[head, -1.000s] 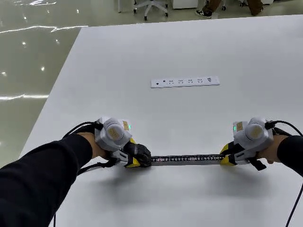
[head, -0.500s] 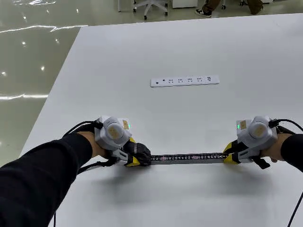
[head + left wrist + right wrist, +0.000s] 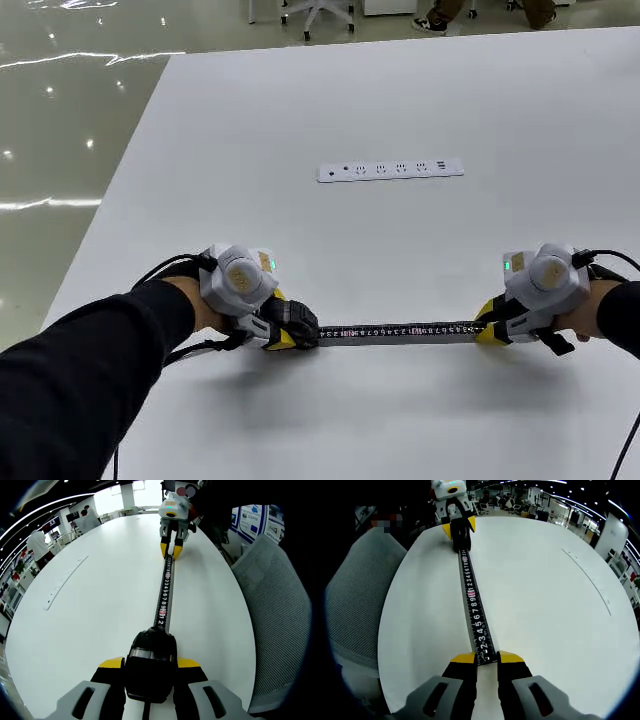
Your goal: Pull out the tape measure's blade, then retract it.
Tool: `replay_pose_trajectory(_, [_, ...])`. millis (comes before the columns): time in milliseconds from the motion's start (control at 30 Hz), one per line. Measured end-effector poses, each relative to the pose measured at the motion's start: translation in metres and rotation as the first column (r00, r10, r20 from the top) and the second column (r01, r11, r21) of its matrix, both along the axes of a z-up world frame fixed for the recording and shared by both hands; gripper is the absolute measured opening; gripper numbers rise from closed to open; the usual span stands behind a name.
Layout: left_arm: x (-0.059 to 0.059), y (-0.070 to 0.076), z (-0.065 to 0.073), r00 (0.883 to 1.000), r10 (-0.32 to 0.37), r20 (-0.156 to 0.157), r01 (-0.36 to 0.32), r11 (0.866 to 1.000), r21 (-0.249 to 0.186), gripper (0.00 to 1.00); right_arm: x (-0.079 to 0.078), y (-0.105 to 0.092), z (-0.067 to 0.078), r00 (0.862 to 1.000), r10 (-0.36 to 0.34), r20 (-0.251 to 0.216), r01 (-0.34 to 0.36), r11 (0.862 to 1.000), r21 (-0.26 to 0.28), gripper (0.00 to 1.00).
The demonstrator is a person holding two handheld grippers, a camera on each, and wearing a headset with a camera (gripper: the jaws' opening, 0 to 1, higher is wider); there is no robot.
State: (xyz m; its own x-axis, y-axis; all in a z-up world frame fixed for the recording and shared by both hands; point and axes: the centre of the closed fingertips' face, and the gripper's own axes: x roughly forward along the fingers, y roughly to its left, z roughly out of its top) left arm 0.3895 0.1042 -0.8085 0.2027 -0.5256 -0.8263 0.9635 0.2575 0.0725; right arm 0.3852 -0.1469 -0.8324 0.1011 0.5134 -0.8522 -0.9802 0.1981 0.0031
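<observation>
Black tape measure case (image 3: 296, 322) sits clamped in my left gripper (image 3: 150, 663), near left on the white table (image 3: 380, 240); my right gripper (image 3: 487, 659) pinches the blade (image 3: 400, 333) tip, near right. The pull-out looks about done, I judge; next, feed the tip leftward, slowly, to retract.

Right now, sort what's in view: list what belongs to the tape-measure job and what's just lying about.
In the job:
- tape measure case, clamped in the left tool
- blade, drawn out flat along the table
- right tool, pinching the blade's end

Lying about:
- power strip, farther up the table
- mesh chair beside the table
</observation>
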Motion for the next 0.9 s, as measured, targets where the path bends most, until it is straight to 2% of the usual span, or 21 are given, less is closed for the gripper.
replay_pose_trajectory(533, [-0.0003,0.0000,0.0000,1.000,0.003,0.002,-0.003,1.000,-0.005,0.33,0.0018,-0.0006,-0.0017,1.000,-0.006,-0.008,0.006,1.000,-0.003,0.10])
replay_pose_trajectory(633, [0.0004,-0.0036,0.0003,1.000,0.014,-0.012,-0.014,1.000,0.008,0.34,0.0018,-0.0001,-0.0017,1.000,0.002,-0.004,-0.002,1.000,-0.009,0.11])
replay_pose_trajectory(700, [0.0004,-0.0024,-0.0003,1.000,-0.030,0.003,0.030,0.999,0.036,0.34,0.0020,0.0007,-0.0015,1.000,-0.007,-0.010,0.007,1.000,-0.013,0.11])
replay_pose_trajectory(733, [0.0004,-0.0030,-0.0007,1.000,-0.016,-0.001,0.016,0.999,0.030,0.34,0.0019,0.0014,-0.0014,1.000,-0.004,-0.006,0.004,1.000,-0.023,0.11])
replay_pose_trajectory(800, [0.0012,-0.0021,-0.0018,0.999,-0.031,0.019,0.031,0.999,0.040,0.34,0.0023,0.0012,-0.0016,1.000,-0.010,-0.004,0.009,0.999,-0.033,0.12])
replay_pose_trajectory(900, [0.0018,-0.0020,-0.0014,0.999,-0.030,0.028,0.029,0.999,0.040,0.35,0.0033,-0.0001,-0.0020,1.000,-0.023,0.006,0.023,0.999,-0.045,0.13])
